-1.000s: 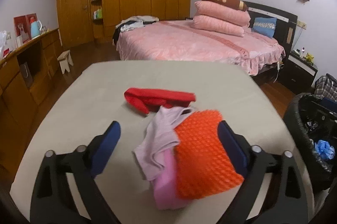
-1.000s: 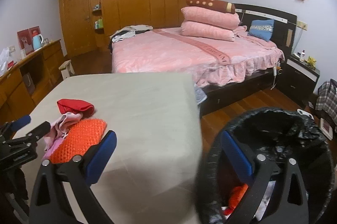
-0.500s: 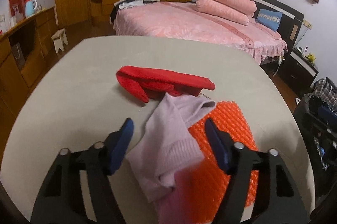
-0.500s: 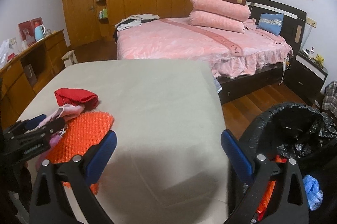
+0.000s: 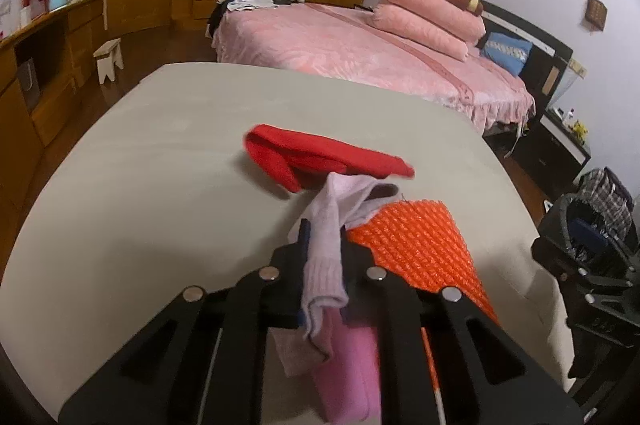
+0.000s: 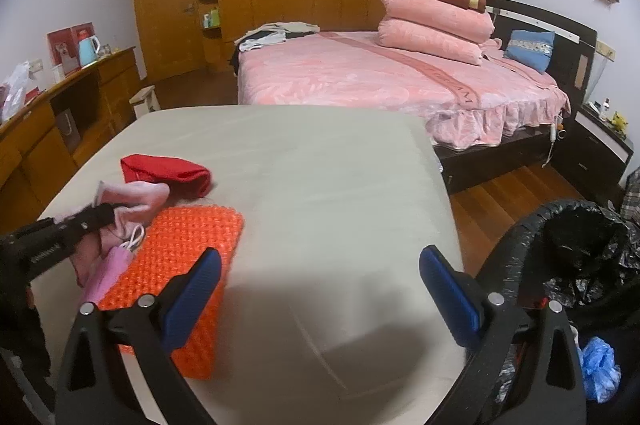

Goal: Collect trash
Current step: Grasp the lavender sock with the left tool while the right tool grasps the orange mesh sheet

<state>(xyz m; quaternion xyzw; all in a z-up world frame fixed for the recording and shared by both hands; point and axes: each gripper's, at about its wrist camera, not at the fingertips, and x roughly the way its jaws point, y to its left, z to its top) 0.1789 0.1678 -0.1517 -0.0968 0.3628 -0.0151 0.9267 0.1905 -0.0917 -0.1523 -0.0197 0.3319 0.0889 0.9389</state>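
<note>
Pale lilac sock (image 5: pixel 326 237) lies on the grey table (image 5: pixel 160 193), draped over an orange bubble-wrap sheet (image 5: pixel 416 245) just in front of a red cloth (image 5: pixel 320 157); the left gripper (image 5: pixel 324 245) is closing, pinching the sock between its fingers. Right gripper (image 6: pixel 320 289) hangs spread and empty beside the black-lined trash bin (image 6: pixel 576 237).

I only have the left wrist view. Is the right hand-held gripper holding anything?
Observer: No, the right hand-held gripper is open and empty above the table.
Operator: What's in the trash bin?
Observer: A crumpled blue bag shows inside its black liner.
Operator: Anything by the pale sock I'm missing?
Observer: A white cord loop lies beside it, on the pink pouch.
</note>
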